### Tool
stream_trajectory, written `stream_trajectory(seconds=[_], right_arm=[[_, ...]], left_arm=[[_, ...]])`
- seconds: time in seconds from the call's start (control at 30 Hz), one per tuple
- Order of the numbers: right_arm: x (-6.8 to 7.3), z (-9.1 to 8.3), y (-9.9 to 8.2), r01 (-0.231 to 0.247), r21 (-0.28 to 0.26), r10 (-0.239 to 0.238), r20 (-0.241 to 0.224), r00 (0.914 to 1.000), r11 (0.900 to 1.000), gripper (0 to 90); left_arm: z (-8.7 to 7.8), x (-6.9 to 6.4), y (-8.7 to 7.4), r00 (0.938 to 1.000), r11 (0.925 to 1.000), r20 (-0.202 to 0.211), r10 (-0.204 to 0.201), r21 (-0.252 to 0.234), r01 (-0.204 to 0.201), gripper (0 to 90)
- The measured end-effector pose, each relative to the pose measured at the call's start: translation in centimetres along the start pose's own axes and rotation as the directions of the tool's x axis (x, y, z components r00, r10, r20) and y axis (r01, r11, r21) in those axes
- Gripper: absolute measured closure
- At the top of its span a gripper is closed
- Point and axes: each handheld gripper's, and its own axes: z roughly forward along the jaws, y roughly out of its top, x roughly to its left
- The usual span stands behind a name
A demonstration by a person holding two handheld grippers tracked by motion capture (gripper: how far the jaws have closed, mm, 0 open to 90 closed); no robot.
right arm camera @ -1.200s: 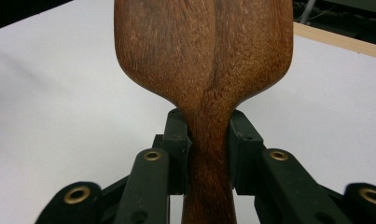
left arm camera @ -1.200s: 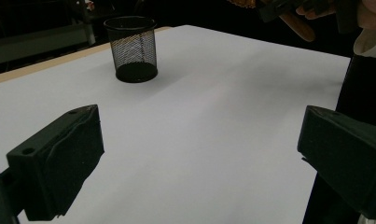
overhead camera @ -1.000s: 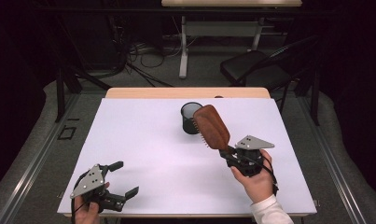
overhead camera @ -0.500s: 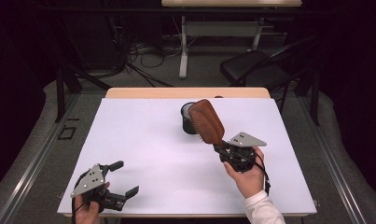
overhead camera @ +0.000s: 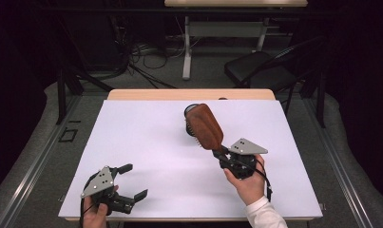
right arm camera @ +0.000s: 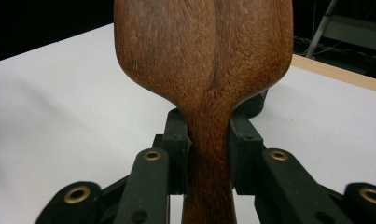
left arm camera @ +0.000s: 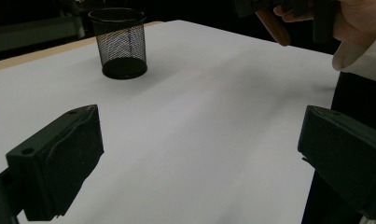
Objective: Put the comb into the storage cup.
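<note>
The white table top [overhead camera: 146,142] carries a black mesh pen cup [overhead camera: 191,124] standing upright toward its far middle, mouth up, as the left gripper view [left arm camera: 118,43] also shows. Above it and partly in front of it in the high view hangs a wooden hairbrush [overhead camera: 205,125], bristles facing down toward the cup side; its long axis runs from the handle near the person's right hand up and away to the broad oval head, which sits over the cup's rim. The right gripper [overhead camera: 224,156] is clamped on the brush's narrow neck, a black jaw pressed against each side in the right gripper view [right arm camera: 209,154], and the cup's dark base peeks out just beyond the head there [right arm camera: 253,105]. So the cup lies straight ahead of this gripper, along the brush's own line; tipping the handle end into the mouth would likely mean turning the brush over. The left gripper [overhead camera: 132,183] rests well apart at the near left corner, jaws spread wide with nothing between them
</note>
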Motion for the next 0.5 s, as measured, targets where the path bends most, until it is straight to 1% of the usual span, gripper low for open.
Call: stream_trajectory(seconds=[0.03,0.07,0.1,0.2,0.27,0.33,0.37,0.4,0.43,0.47,0.5], right_arm=[[0.1,0.0,0.0,0.001,-0.002,-0.001,0.001,1.0,1.0,72.2],[0.1,0.0,-0.1,0.001,-0.002,-0.001,0.0,1.0,1.0,72.2],[0.2,0.1,-0.1,-0.001,-0.002,0.001,-0.001,1.0,1.0,72.2],[0.3,0.1,-0.2,-0.001,-0.007,0.001,-0.003,1.0,1.0,72.2],[0.4,0.1,-0.2,-0.001,-0.008,0.001,-0.004,1.0,1.0,72.2],[0.4,0.1,-0.3,0.002,-0.011,-0.002,-0.002,1.0,0.9999,72.2],[0.5,0.2,-0.3,0.005,-0.013,-0.005,-0.002,1.0,0.9999,72.2],[0.5,0.2,-0.4,0.005,-0.013,-0.005,-0.002,1.0,0.9999,72.2],[0.5,0.2,-0.4,0.005,-0.013,-0.005,-0.002,1.0,0.9999,72.2],[0.5,0.2,-0.5,0.002,-0.018,-0.002,0.0,1.0,0.9998,72.2],[0.5,0.2,-0.5,0.001,-0.019,-0.001,0.0,1.0,0.9998,72.2]], left_arm=[[0.0,0.0,0.0,1.0,1.0,0.0,0.0,0.0,0.0,0.2],[0.1,0.0,-0.1,0.9998,0.9999,0.009,-0.015,-0.005,0.015,0.2],[0.1,0.0,-0.1,0.9998,0.9999,0.009,-0.015,-0.005,0.015,0.2],[0.4,0.2,-0.1,0.9991,0.9994,0.026,-0.033,-0.001,0.033,0.2],[0.6,0.3,-0.2,0.9988,0.999,0.022,-0.042,0.013,0.042,0.2],[0.6,0.3,-0.3,0.9985,0.9989,0.028,-0.046,0.014,0.046,0.2],[0.8,0.3,-0.3,0.9984,0.9985,0.018,-0.054,0.009,0.054,0.2],[0.9,0.4,-0.3,0.9979,0.998,0.016,-0.063,0.011,0.062,0.2],[0.9,0.4,-0.3,0.9979,0.998,0.016,-0.063,0.011,0.062,0.2],[0.9,0.4,-0.3,0.9976,0.9975,0.011,-0.069,0.02,0.069,0.2],[1.0,0.5,-0.3,0.9973,0.9973,0.019,-0.071,0.018,0.071,0.2]])
